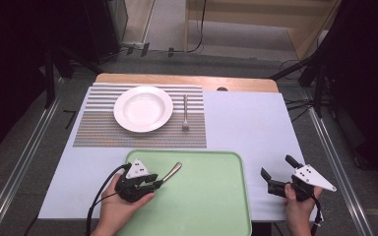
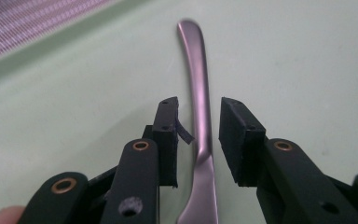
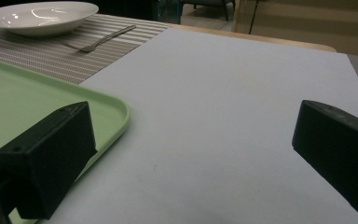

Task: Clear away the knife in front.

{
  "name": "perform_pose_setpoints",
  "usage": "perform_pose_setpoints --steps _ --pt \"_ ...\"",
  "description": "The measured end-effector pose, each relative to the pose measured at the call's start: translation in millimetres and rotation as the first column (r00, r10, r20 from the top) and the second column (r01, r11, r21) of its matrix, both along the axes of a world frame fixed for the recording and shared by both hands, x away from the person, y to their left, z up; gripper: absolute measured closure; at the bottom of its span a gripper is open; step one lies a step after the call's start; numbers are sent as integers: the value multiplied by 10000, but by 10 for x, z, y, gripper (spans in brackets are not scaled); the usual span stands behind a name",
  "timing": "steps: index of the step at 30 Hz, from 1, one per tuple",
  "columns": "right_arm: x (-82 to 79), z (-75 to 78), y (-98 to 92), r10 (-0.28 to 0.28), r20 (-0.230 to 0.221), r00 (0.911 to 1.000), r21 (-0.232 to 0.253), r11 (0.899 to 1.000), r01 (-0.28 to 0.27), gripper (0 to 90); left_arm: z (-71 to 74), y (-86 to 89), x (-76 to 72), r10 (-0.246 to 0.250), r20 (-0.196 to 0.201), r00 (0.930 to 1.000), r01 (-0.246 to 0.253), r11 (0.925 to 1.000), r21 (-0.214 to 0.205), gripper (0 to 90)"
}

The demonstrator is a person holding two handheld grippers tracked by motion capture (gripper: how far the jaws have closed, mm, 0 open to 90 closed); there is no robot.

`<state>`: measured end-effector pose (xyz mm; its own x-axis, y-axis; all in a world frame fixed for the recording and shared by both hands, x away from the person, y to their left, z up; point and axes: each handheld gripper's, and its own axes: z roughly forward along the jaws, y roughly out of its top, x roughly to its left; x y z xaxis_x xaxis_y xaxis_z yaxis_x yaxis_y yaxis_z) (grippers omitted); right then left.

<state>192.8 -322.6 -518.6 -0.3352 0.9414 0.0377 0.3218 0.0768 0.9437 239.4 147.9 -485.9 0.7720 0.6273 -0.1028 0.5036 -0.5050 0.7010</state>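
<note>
A metal utensil (image 1: 172, 171) lies on the green tray (image 1: 211, 196), its handle pointing up and right. My left gripper (image 1: 157, 184) is open, and in the left gripper view the handle (image 2: 199, 107) runs between the two pads with a small gap on each side. My right gripper (image 1: 277, 167) is open over the white table cover right of the tray, with nothing between its pads (image 3: 51, 158).
A white plate (image 1: 143, 108) and a fork (image 1: 185, 115) rest on a striped placemat (image 1: 103, 132) at the back left. The plate (image 3: 37, 16) and fork (image 3: 100, 41) appear far off in the right gripper view. The table edge is just behind the mat.
</note>
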Motion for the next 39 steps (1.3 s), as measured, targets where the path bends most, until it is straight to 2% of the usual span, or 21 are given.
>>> perform_pose_setpoints --steps 1,4,5,6,7,8,10,11,13,15,16,22,33,35,39 --pt "1 0 2 -8 -7 10000 0 10000 8 0 15 -27 0 -121 106 9999 121 9999 12 724" --pt "4 -1 3 -9 -6 10000 -32 10000 9 0 3 -176 -11 -780 49 9969 779 9967 243 837" --pt "4 -1 3 -9 -6 10000 -32 10000 9 0 3 -176 -11 -780 49 9969 779 9967 243 878" --pt "1 -1 6 -23 -29 10000 -10 10000 23 0 -37 -295 -28 -1184 21 9930 1181 9914 570 893" --pt "0 -1 6 -25 -22 10000 -8 10000 25 0 -61 -350 -32 -1343 7 9909 1338 9877 814 895" --pt "-2 -1 7 -48 -40 10000 4 10000 48 0 -83 -396 -35 -1376 56 9905 1363 9851 1052 895" --pt "-3 -1 6 -51 -22 10000 4 10000 51 0 -102 -426 -28 -1400 48 9901 1384 9829 1218 896" --pt "-6 -1 4 -28 -14 10000 1 10000 28 0 -105 -436 -14 -1332 18 9911 1322 9845 1152 897" --pt "-9 -1 4 -6 -14 10000 10 10000 6 0 -94 -419 21 -1119 240 9934 1073 9835 1456 898" --pt "-11 -1 5 -7 -14 10000 18 10000 7 0 -92 -396 37 -1079 166 9940 1045 9844 1416 899" --pt "-10 -1 5 10 -9 10000 19 10000 -10 0 -95 -351 64 -991 28 9951 980 9874 1245 899" --pt "1 -3 3 -82 -40 10000 -19 10000 82 0 -95 -243 78 -795 -63 9968 797 9905 1123 899" --pt "5 -5 8 -575 -228 9981 -9 9983 575 0 -81 -10 100 -525 -19 9986 523 9918 1168 899" --pt "4 -6 9 -578 -225 9981 -52 9983 576 0 -80 18 107 -384 80 9992 372 9918 1220 899" --pt "4 -6 8 -542 -172 9984 -67 9985 541 0 -73 66 130 -242 -5 9997 240 9924 1210 899"
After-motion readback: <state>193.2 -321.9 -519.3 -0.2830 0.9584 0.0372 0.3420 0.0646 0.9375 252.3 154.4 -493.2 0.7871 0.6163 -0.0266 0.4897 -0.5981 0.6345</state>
